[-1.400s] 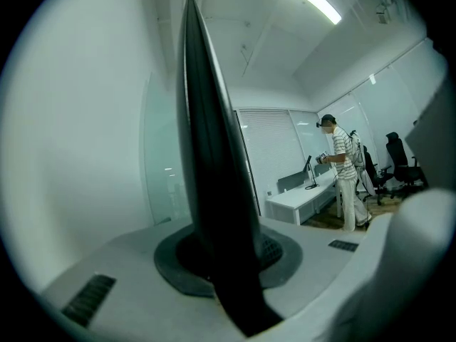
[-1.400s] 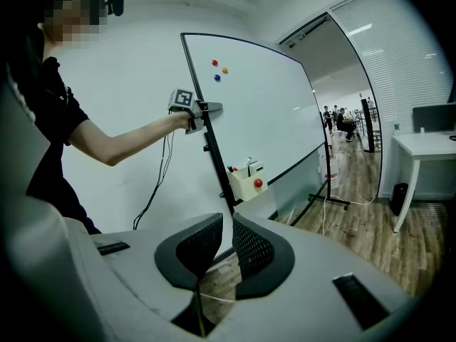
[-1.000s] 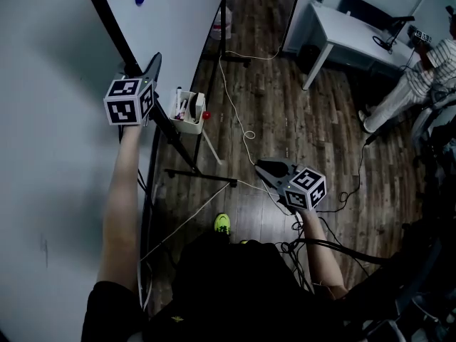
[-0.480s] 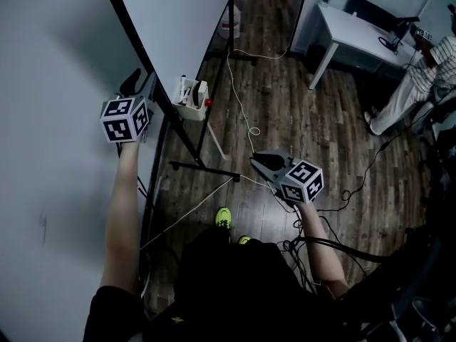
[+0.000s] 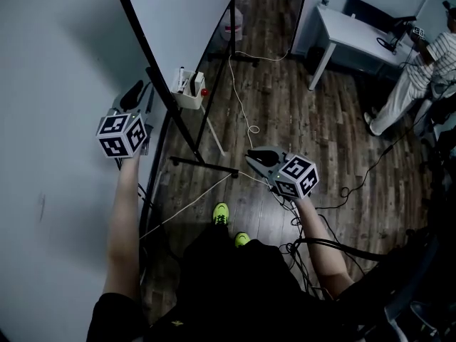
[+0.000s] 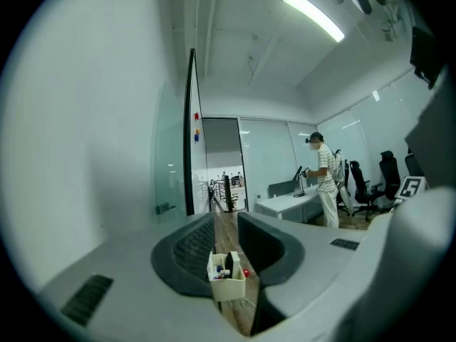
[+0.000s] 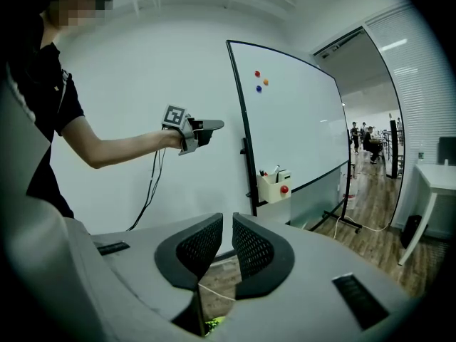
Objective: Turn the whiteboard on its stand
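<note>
The whiteboard (image 5: 187, 20) stands on its black stand (image 5: 203, 166), its dark side edge (image 5: 153, 77) turned toward me. A white pen tray (image 5: 189, 91) hangs on its lower rail. My left gripper (image 5: 139, 95) hovers left of that edge, near the wall and apart from the frame. Its jaws have just been closing and stand open, with nothing between them. In the left gripper view the board's edge (image 6: 191, 134) and the tray (image 6: 226, 280) lie ahead of the left gripper (image 6: 226, 223). My right gripper (image 5: 251, 155) hangs low over the floor, open only a slit and empty, facing the whiteboard (image 7: 299, 120).
A white wall (image 5: 50, 84) runs close on the left. Cables (image 5: 242, 112) trail over the wooden floor by the stand's feet. A white desk (image 5: 356, 30) and a standing person (image 5: 417, 77) are at the far right. A glass partition (image 6: 169, 184) lies behind the board.
The left gripper has come off the board's frame and drawn back toward the lower left. The board's edge now sits further right of it. The right gripper has shifted slightly up and left.
</note>
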Demonstrator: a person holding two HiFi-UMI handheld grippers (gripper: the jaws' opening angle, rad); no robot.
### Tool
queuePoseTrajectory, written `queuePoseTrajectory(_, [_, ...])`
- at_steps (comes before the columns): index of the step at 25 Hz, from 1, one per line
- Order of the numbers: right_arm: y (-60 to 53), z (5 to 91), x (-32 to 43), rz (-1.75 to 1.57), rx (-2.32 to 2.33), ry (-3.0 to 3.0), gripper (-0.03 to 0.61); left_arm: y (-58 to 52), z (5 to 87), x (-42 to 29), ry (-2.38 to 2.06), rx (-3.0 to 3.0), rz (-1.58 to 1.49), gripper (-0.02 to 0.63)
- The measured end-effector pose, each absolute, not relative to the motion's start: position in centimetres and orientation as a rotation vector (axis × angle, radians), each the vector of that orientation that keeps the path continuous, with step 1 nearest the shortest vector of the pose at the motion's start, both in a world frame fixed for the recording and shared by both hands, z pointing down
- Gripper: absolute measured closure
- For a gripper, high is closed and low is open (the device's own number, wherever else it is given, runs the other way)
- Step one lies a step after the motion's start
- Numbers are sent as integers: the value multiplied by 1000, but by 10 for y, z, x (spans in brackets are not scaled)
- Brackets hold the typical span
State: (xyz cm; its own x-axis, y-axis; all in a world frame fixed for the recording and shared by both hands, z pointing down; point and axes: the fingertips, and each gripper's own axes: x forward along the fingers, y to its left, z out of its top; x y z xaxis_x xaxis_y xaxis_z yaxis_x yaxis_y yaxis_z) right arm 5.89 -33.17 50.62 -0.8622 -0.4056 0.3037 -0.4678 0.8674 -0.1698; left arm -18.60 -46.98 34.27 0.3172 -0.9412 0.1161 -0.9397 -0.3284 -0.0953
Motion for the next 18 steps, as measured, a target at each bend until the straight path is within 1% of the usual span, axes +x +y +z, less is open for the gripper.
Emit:
queuePoseTrajectory(2, [-325,504,60,334,666,-2792,540,-451,339,-176,1784,-2571,-199,517])
queuePoseTrajectory(4, [-320,504,61,329,663,-2799,546,-434,338,-168,1757,-2574,-212,575])
queuePoseTrajectory(7, [-315,504,59,333,668,-2812,560,-416,339,-160,1727,-2575,-245,588])
queuePoseTrajectory(8, [-314,502,58,333,668,-2822,565,-409,340,-157,1718,-2579,-253,601])
queuePoseTrajectory(13, [-309,487,38,313,622,-2880,584,-380,348,-149,1674,-2651,-214,603])
queuePoseTrajectory(18, [-308,474,18,287,578,-2913,584,-360,356,-142,1630,-2680,-232,601])
